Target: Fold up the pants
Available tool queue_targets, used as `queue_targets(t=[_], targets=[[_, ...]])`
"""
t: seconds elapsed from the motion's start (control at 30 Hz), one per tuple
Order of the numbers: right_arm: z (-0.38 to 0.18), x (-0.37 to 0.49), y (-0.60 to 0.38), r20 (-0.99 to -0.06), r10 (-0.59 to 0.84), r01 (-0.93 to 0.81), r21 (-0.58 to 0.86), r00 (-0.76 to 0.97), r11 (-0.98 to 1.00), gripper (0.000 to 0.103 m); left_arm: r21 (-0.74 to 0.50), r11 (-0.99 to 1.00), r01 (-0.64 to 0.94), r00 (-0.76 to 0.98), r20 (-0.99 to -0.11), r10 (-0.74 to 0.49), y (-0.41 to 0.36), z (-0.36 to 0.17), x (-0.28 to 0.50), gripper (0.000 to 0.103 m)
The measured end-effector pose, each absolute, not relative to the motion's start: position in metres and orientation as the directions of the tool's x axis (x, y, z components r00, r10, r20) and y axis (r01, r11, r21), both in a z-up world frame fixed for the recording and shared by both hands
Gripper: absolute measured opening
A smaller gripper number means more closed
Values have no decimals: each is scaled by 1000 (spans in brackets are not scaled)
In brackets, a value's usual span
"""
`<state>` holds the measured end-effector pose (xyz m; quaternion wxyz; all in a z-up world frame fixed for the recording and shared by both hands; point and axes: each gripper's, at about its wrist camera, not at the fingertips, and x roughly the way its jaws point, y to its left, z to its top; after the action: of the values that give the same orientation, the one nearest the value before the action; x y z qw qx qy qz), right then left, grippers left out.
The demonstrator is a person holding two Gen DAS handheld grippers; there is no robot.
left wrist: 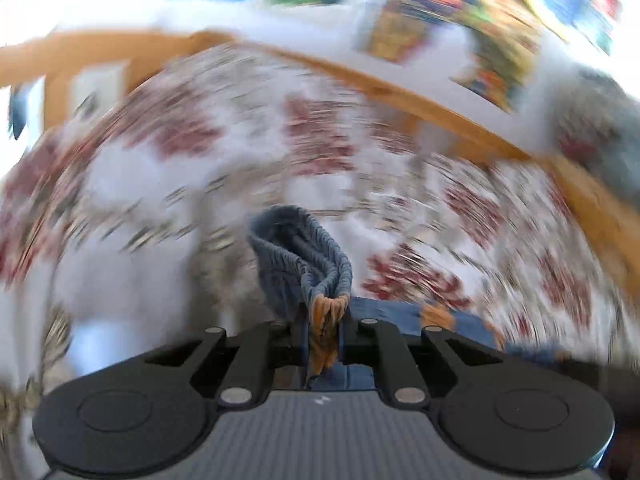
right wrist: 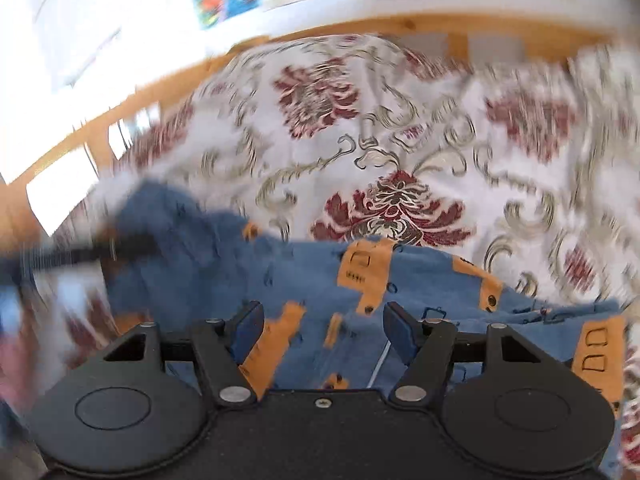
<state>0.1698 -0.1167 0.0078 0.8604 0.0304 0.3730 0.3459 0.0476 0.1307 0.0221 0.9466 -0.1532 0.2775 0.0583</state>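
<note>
The left gripper (left wrist: 324, 332) pinches the waistband of blue pants (right wrist: 304, 280) above a floral bedspread (right wrist: 400, 140), while the right gripper (right wrist: 324, 328) hangs spread over them.

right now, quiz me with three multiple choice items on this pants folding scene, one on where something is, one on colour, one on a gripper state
1. Where do the pants lie?
A. on a floral bedspread
B. in a basket
C. on a bare wooden floor

2. What colour are the patches on the blue pants?
A. green
B. orange
C. white

3. How is the left gripper?
A. open and holding nothing
B. shut on the pants' waistband
C. out of view

Answers:
1. A, the right wrist view shows the cloth spread over the bedspread with its red flowers.
2. B, orange blocks dot the blue fabric.
3. B, its fingers pinch the ribbed waistband, while the right gripper stands open above the pants.
</note>
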Motion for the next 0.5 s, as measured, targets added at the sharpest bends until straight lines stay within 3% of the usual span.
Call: queue_targets(t=[0.1,0.2,0.33,0.5], targets=[[21,207,-134,-566,731,-508,533,380,677,78,-105,992,-70,842,-539,3,96,32,52,13],[40,232,-124,-542,785,-509,605,301,612,79,-4,1000,-7,834,-551,4,66,34,56,13],[70,239,-93,-553,801,-592,574,228,565,79,115,993,13,834,-549,53,37,33,51,13],[76,222,-53,-639,737,-683,439,221,585,77,157,988,2,826,-556,87,20,30,52,13]])
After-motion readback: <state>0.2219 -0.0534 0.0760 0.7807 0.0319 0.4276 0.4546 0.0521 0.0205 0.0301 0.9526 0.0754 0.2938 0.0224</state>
